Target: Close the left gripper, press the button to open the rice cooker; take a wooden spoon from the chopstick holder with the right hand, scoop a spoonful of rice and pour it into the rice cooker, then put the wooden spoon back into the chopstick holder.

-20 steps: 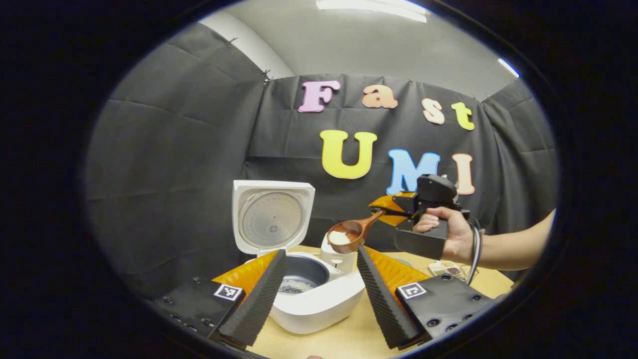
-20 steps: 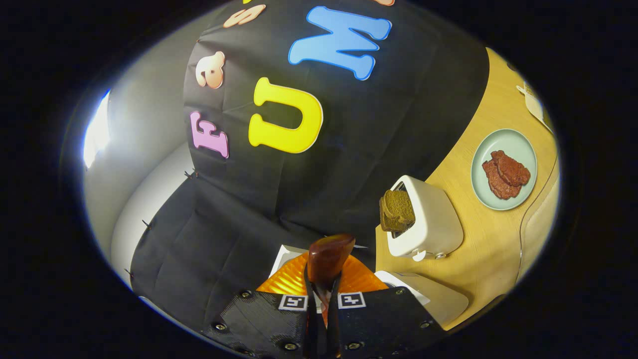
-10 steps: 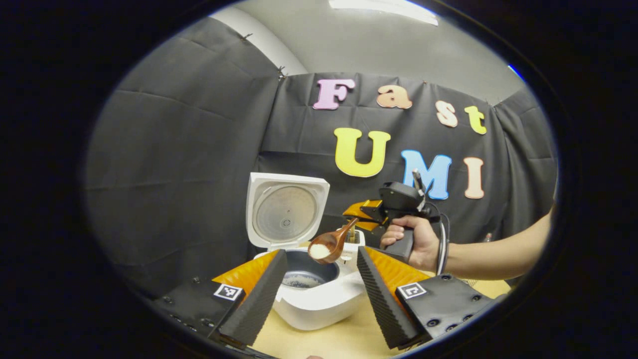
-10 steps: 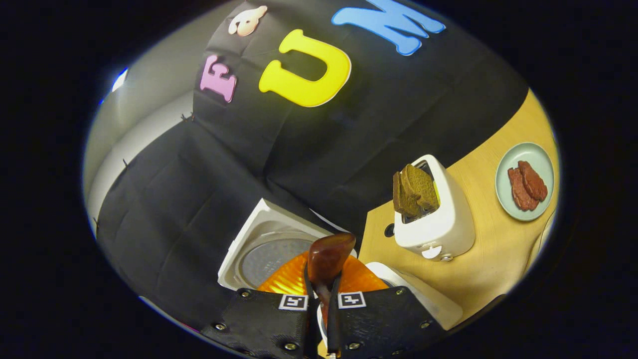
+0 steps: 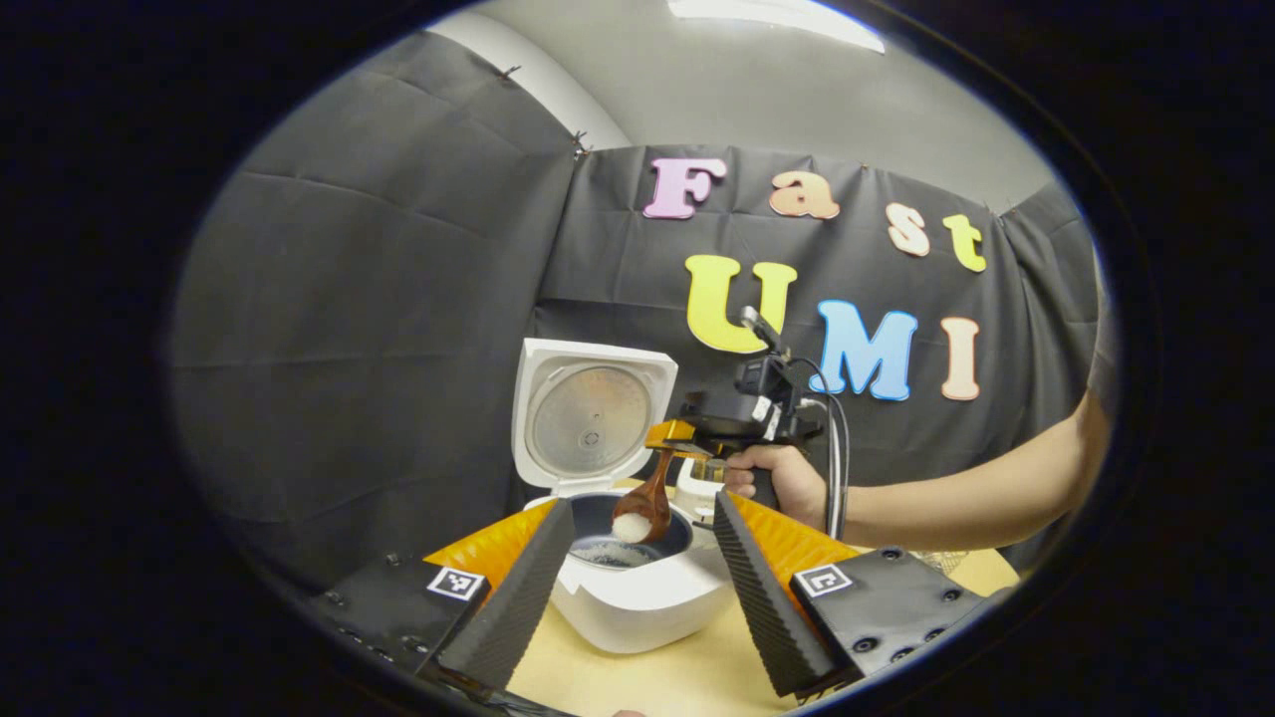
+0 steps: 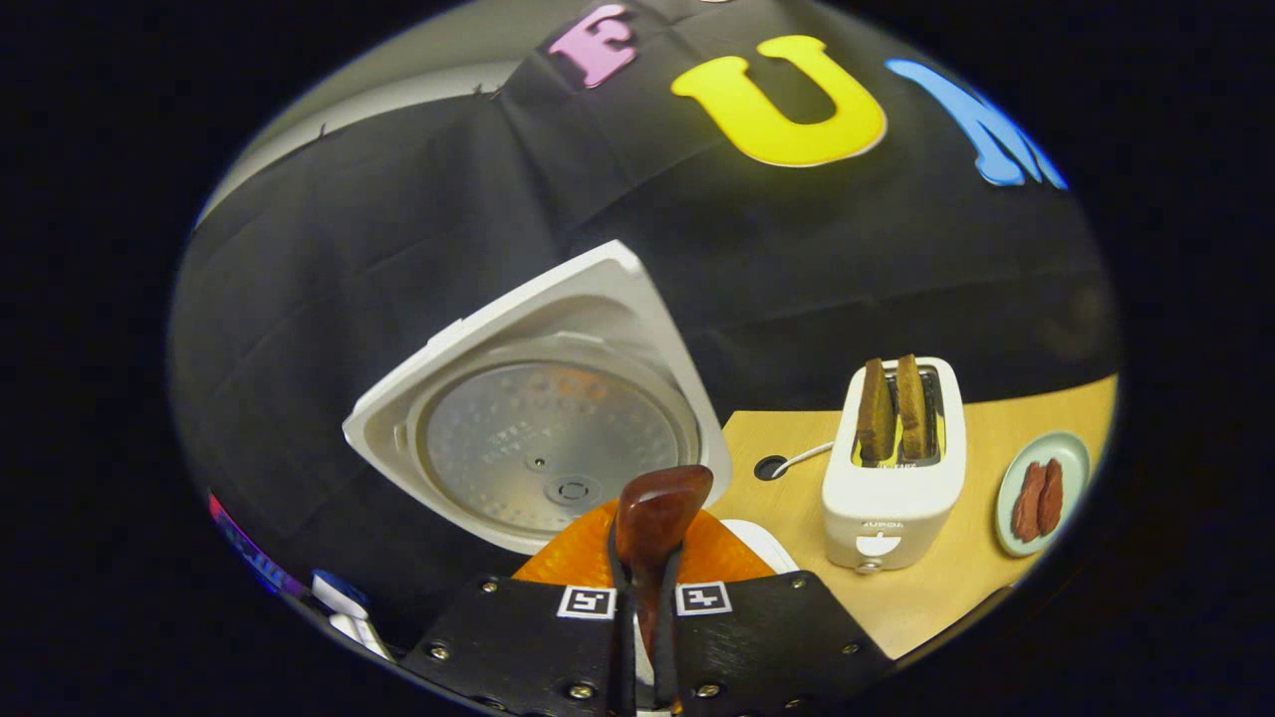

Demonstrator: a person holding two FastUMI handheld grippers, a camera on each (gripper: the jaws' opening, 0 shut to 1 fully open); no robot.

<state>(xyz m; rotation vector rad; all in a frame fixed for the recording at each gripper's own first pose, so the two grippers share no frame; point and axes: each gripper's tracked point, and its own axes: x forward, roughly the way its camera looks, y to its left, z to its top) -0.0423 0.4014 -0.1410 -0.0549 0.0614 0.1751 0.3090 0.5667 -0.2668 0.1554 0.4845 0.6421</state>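
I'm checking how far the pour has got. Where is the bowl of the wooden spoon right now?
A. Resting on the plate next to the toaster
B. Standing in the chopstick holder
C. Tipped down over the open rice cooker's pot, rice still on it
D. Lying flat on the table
C: in the left gripper view the wooden spoon, held in the right gripper, hangs bowl-down with white rice over the open rice cooker.

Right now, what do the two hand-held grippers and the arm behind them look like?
Left hand-held gripper: black ridged pads on orange fingers, black plates with square tags. Right hand-held gripper: black body, orange fingers, black cable looping down; its own view shows two square tags. The forearm is bare, no sleeve in sight.
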